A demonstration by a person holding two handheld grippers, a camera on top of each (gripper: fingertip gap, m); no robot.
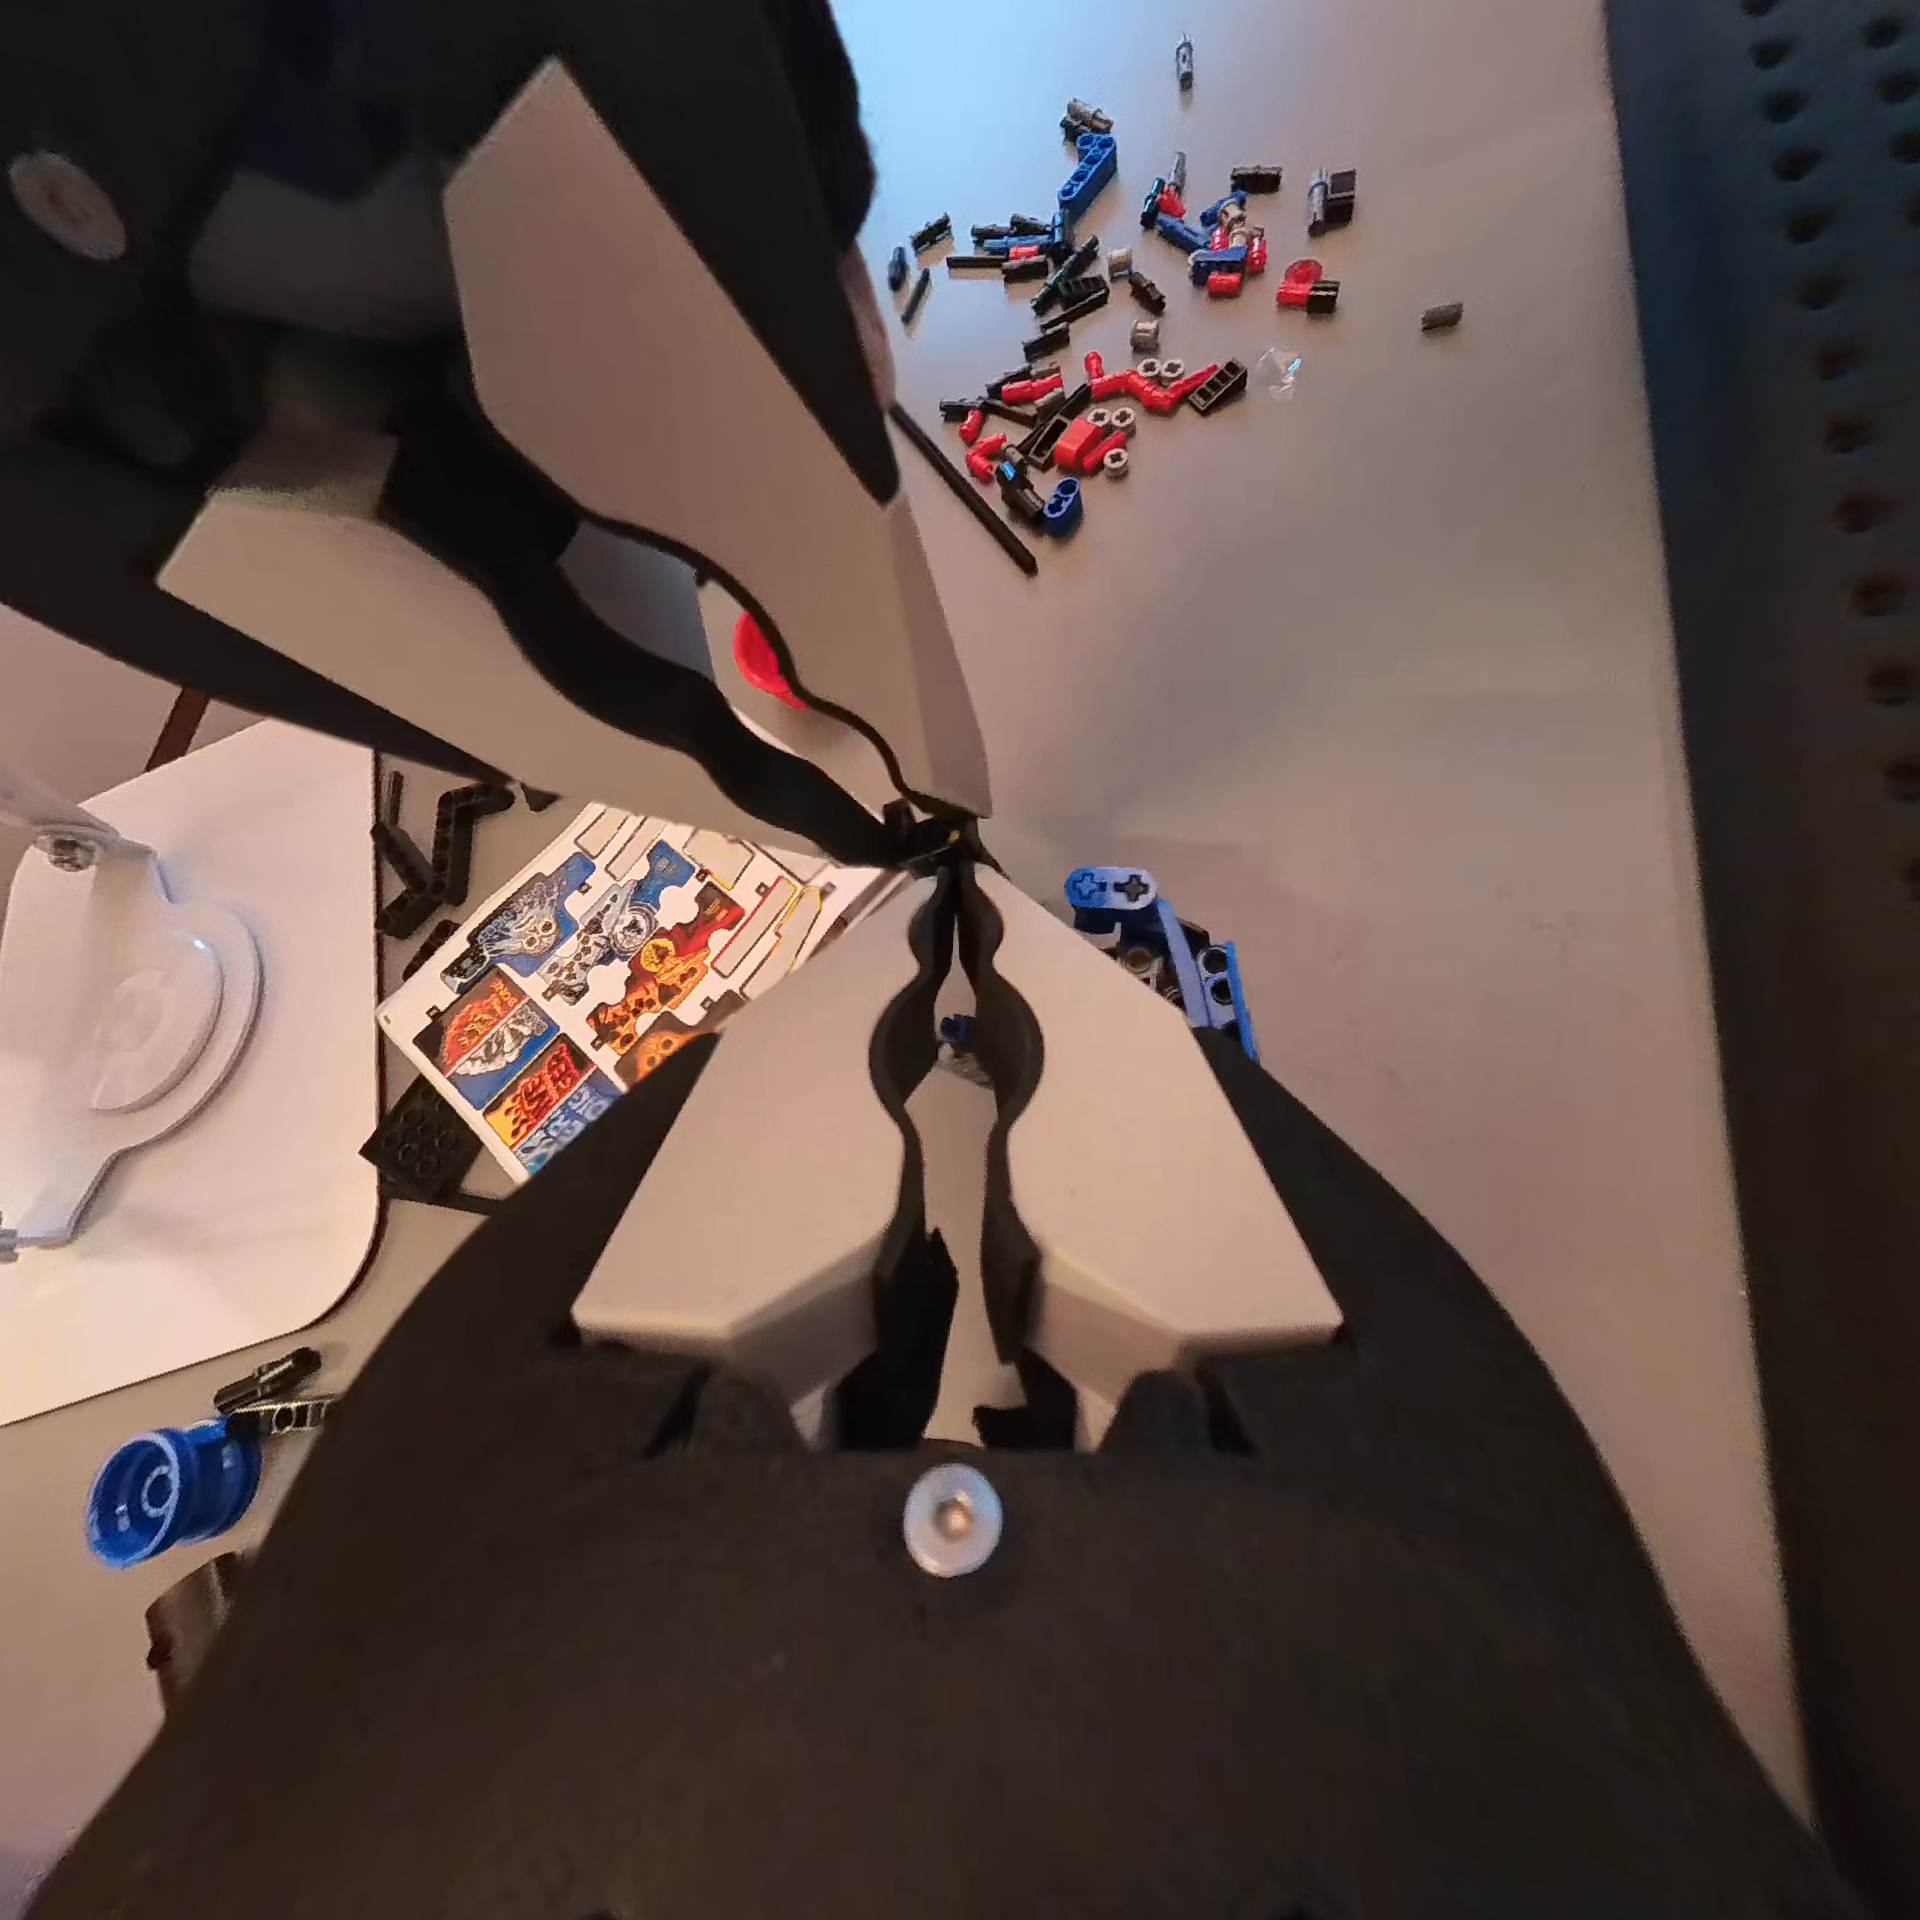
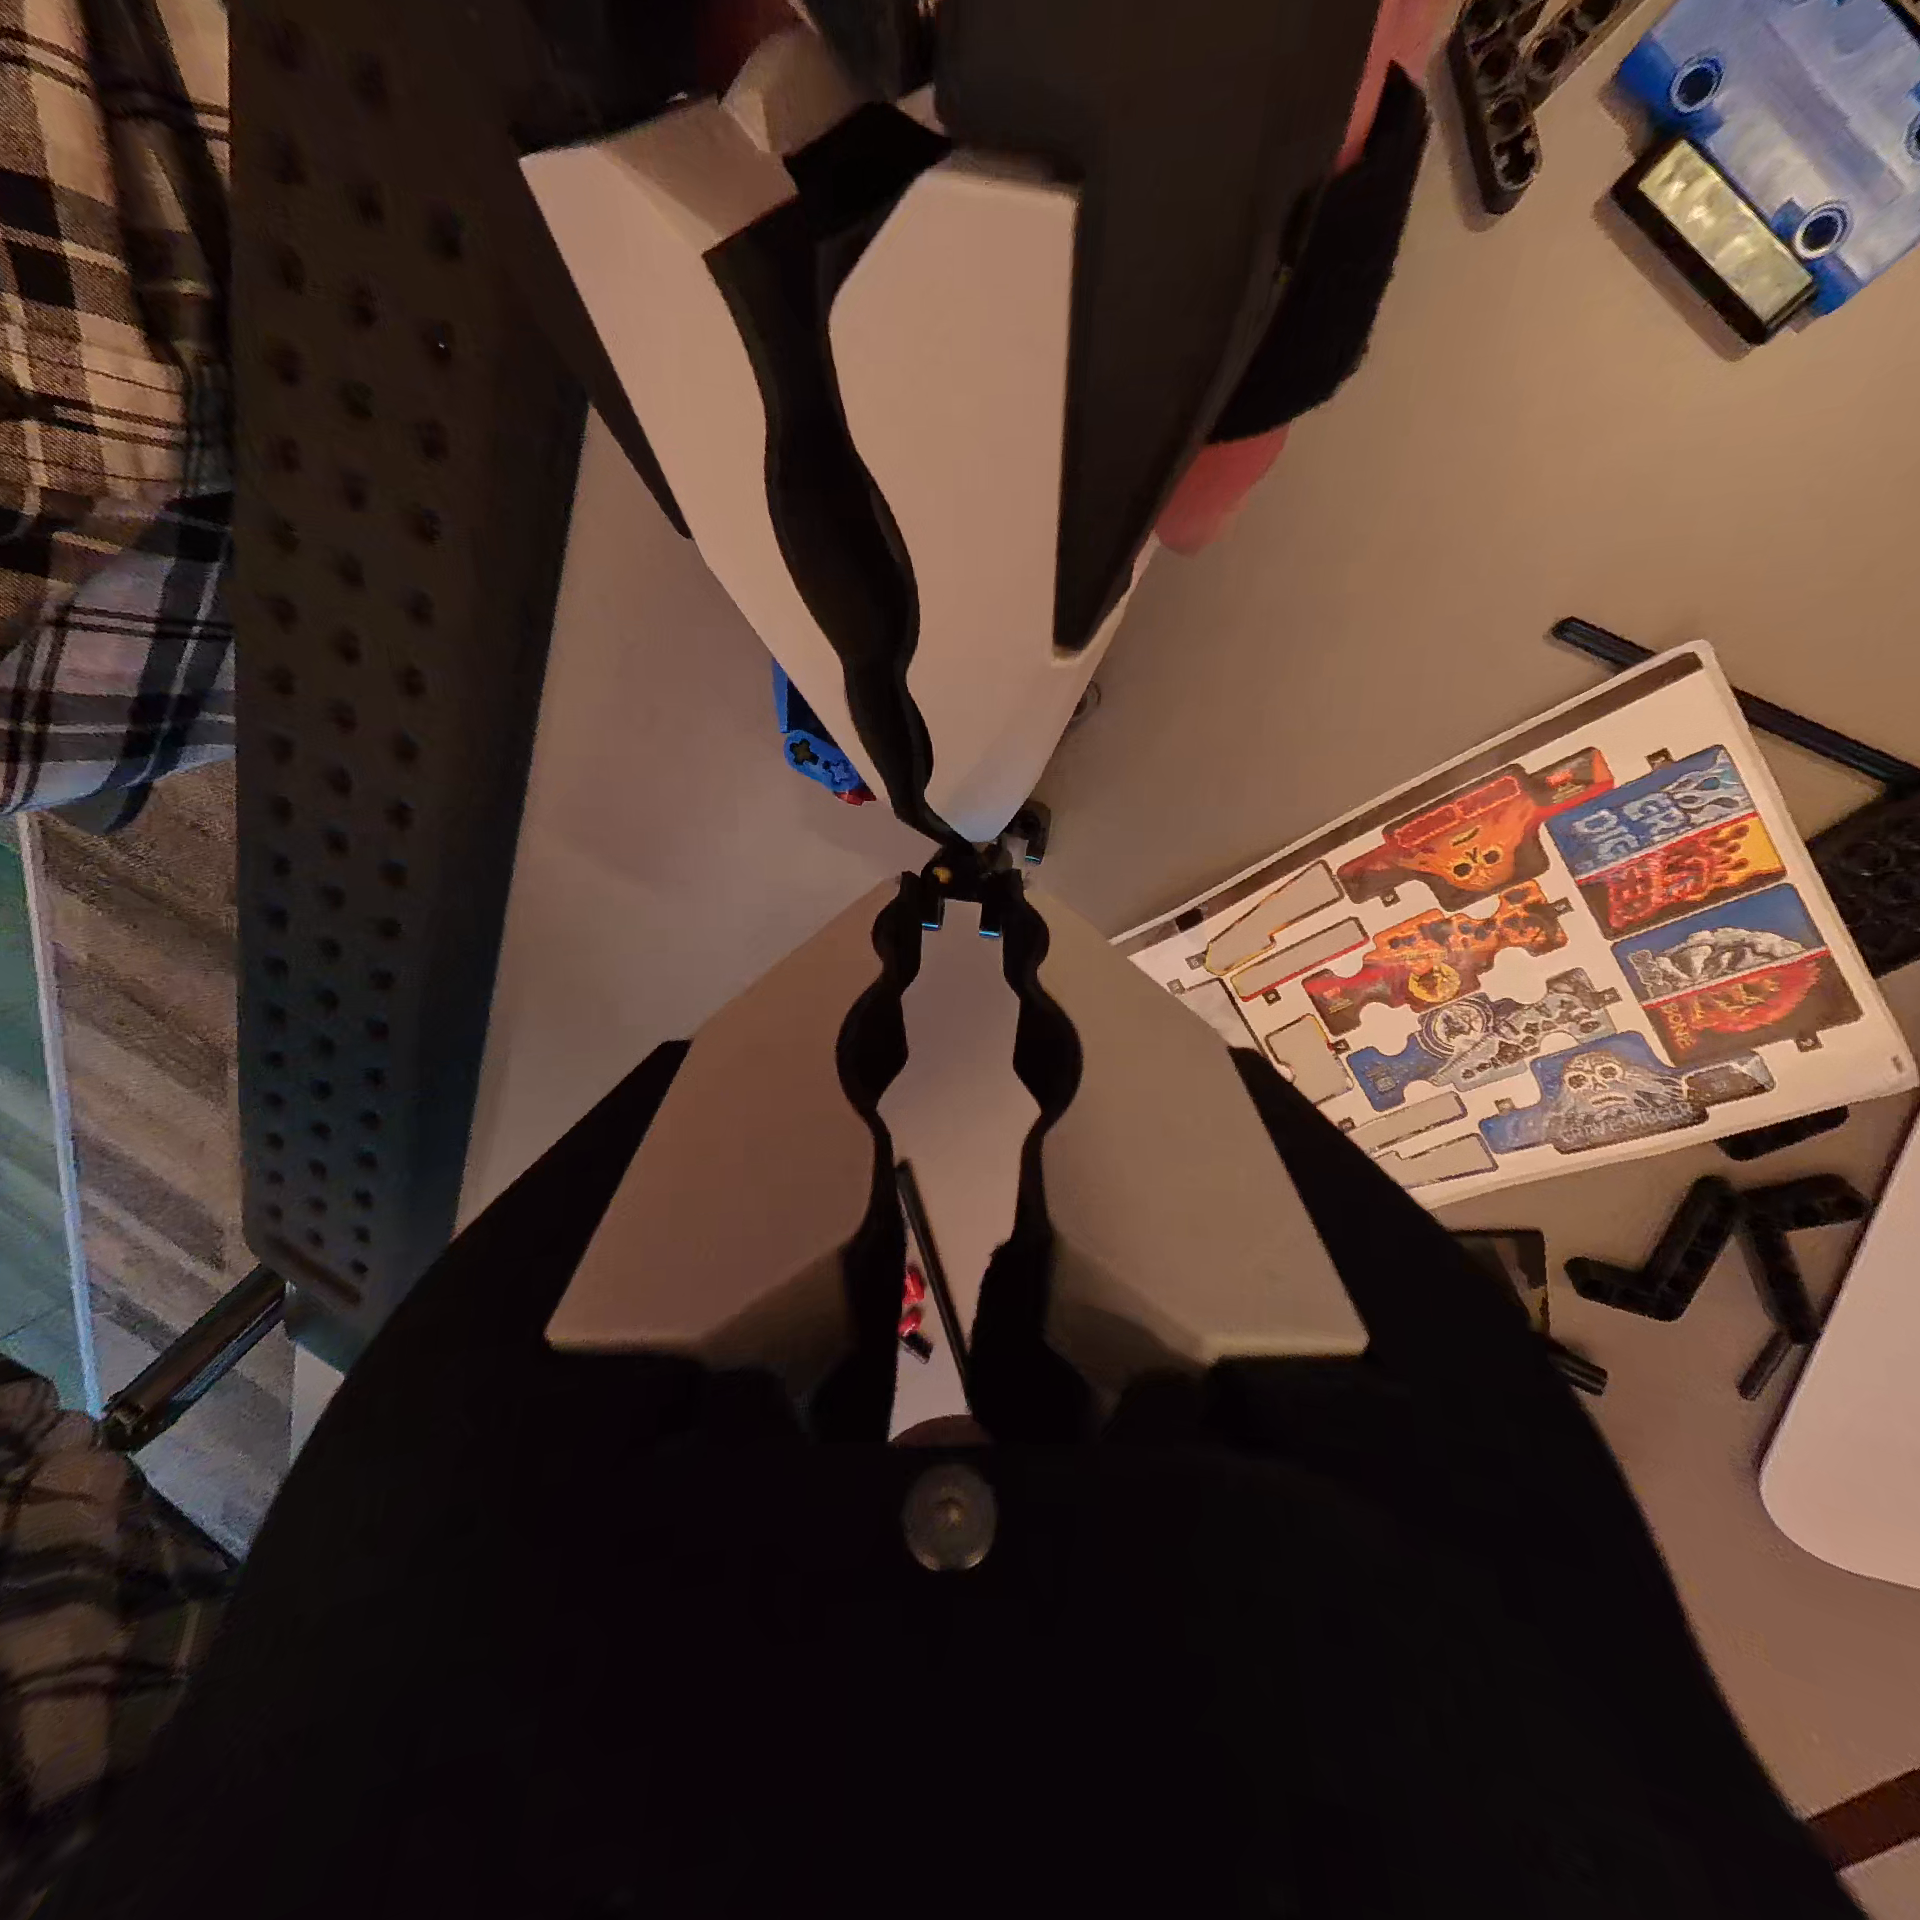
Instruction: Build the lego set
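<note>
clearly both grippers meet tip to tip over the table (image 1: 1299, 727), each pinching one end of a small black piece (image 1: 930, 836). in the left wrist view the left gripper (image 1: 951, 868) comes up from below with its jaws drawn together at the tips on that piece, while the right gripper (image 1: 935, 805) reaches in from the upper left and nips it from the other side. the right wrist view shows the mirror of this: the right gripper (image 2: 961, 899) has its tips clamped on a black connector with a yellowish spot in it, though lower down the wavy inner edges stand apart. whether it is one piece or two being pushed together i cannot tell; it is too small and dark.

holding it in the air between both tools looks like a way to steady one part while the other is pressed or turned into it, so i judge this a joining step.

the rest of the set lies around: a loose pile (image 1: 1122, 301) of red, blue and black bits far up the table, a blue sub-build (image 1: 1174, 945) just beside the tips, a sticker sheet (image 2: 1538, 956) flat nearby, black angled beams (image 2: 1714, 1247) near its corner, and a blue wheel (image 1: 166, 1496) off to the left. most parts are unused, so the build seems early.
</note>
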